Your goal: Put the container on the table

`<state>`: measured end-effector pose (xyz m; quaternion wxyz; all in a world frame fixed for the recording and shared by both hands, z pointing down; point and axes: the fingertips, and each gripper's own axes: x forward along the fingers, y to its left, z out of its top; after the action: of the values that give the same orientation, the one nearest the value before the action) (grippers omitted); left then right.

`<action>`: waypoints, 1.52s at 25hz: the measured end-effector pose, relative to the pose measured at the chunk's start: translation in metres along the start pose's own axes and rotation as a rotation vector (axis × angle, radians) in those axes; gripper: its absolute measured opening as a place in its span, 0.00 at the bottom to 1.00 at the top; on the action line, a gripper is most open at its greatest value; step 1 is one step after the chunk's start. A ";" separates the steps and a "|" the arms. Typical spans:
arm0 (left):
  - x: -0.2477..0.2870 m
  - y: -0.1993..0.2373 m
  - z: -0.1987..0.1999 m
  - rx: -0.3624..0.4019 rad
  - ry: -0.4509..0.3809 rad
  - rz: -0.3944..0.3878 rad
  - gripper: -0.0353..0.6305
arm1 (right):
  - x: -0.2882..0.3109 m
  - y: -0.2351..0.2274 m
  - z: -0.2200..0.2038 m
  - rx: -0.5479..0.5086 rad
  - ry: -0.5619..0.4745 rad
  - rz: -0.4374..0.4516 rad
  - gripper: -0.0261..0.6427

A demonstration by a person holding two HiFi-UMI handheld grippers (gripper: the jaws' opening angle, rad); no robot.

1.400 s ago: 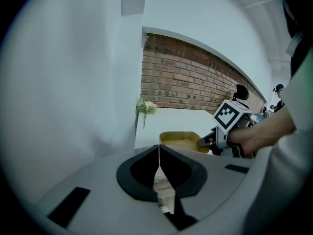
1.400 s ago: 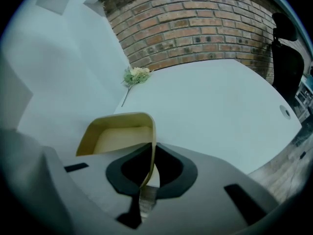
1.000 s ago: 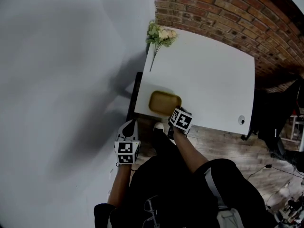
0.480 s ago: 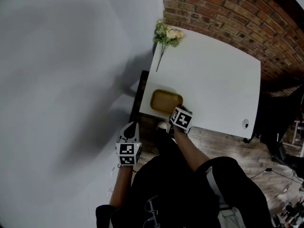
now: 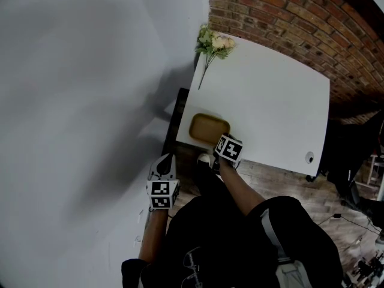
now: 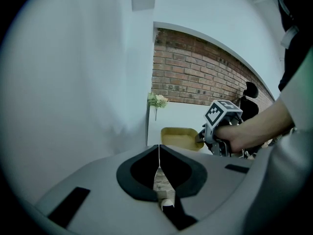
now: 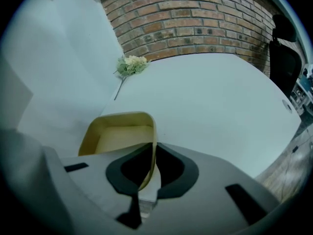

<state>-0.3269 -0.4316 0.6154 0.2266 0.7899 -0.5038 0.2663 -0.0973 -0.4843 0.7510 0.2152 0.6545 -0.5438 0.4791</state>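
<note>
A shallow yellow plastic container with rounded corners (image 5: 209,127) is seen on the white rectangular table (image 5: 270,101), close to its near left corner and just beside the front edge. One thin side wall of the container is gripped between the jaws of the right gripper (image 7: 150,166), which are drawn narrow onto the rim. Whether the base lies fully flat on the tabletop cannot be told; in the right gripper view the container (image 7: 120,136) appears level or very slightly raised at the held side. The left gripper (image 6: 158,165) is held off the table near the pale wall, its jaws pressed together with nothing between them. A small bunch of pale flowers (image 5: 213,42) lies at the far left corner, well apart from the container, below the red brick wall (image 5: 288,17). The placing is judged to be nearly done, with only the release left. The container could be dragged towards the front edge, or off it, if the right gripper were pulled back before its jaws were fully parted. If the base is not yet down, a tilted drop could be caused by an early release. The thin wall could also be bent by a hard squeeze.
</note>
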 end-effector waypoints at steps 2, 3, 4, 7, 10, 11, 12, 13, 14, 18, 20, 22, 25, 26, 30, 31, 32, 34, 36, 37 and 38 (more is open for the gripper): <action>0.000 -0.001 -0.002 -0.008 -0.003 -0.004 0.08 | 0.000 0.001 0.000 0.008 -0.005 0.014 0.08; 0.000 -0.001 -0.003 -0.011 -0.004 -0.006 0.08 | 0.000 0.002 0.000 0.005 -0.008 0.019 0.08; 0.000 -0.002 -0.005 -0.013 -0.003 -0.007 0.08 | 0.000 0.002 0.000 0.000 -0.010 0.022 0.08; -0.002 -0.003 -0.005 -0.011 -0.001 -0.005 0.08 | -0.001 0.004 0.001 -0.014 -0.021 0.034 0.14; -0.002 -0.004 -0.004 -0.007 -0.004 -0.006 0.08 | -0.006 0.004 0.005 -0.031 -0.045 0.040 0.16; -0.002 -0.005 -0.004 -0.006 -0.005 -0.007 0.08 | -0.009 0.004 0.006 -0.040 -0.054 0.041 0.16; -0.002 -0.006 -0.004 -0.004 -0.007 -0.007 0.08 | -0.011 0.003 0.007 -0.051 -0.063 0.043 0.16; -0.002 -0.008 -0.003 -0.001 -0.009 -0.009 0.08 | -0.014 0.003 0.009 -0.061 -0.074 0.046 0.16; -0.002 -0.009 -0.002 0.002 -0.011 -0.011 0.08 | -0.018 0.003 0.011 -0.070 -0.085 0.049 0.16; 0.002 -0.015 0.004 0.016 -0.027 -0.024 0.08 | -0.029 0.005 0.021 -0.113 -0.138 0.083 0.16; 0.003 -0.020 0.009 0.024 -0.038 -0.031 0.08 | -0.036 0.009 0.027 -0.172 -0.170 0.120 0.16; 0.003 -0.025 0.016 0.033 -0.049 -0.036 0.08 | -0.047 0.012 0.034 -0.243 -0.209 0.149 0.15; 0.004 -0.028 0.026 0.044 -0.070 -0.039 0.08 | -0.063 0.019 0.044 -0.333 -0.273 0.194 0.09; 0.004 -0.029 0.028 0.045 -0.075 -0.039 0.08 | -0.068 0.022 0.046 -0.360 -0.288 0.212 0.08; 0.001 -0.032 0.032 0.051 -0.092 -0.037 0.08 | -0.085 0.033 0.047 -0.456 -0.318 0.262 0.07; 0.000 -0.034 0.033 0.052 -0.096 -0.037 0.08 | -0.091 0.035 0.049 -0.473 -0.330 0.268 0.07; -0.001 -0.036 0.035 0.053 -0.100 -0.036 0.08 | -0.097 0.036 0.052 -0.489 -0.343 0.274 0.07; -0.002 -0.039 0.039 0.051 -0.111 -0.035 0.08 | -0.110 0.038 0.057 -0.507 -0.373 0.285 0.07; -0.004 -0.042 0.041 0.049 -0.122 -0.034 0.08 | -0.124 0.041 0.063 -0.521 -0.405 0.299 0.07; -0.005 -0.043 0.042 0.047 -0.128 -0.033 0.08 | -0.132 0.043 0.065 -0.536 -0.423 0.307 0.07; -0.005 -0.043 0.043 0.046 -0.133 -0.033 0.08 | -0.138 0.046 0.067 -0.555 -0.441 0.316 0.07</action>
<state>-0.2808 -0.4387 0.5757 0.1789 0.8190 -0.4984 0.2210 -0.1061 -0.4831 0.5907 0.1854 0.5670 -0.7800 0.1888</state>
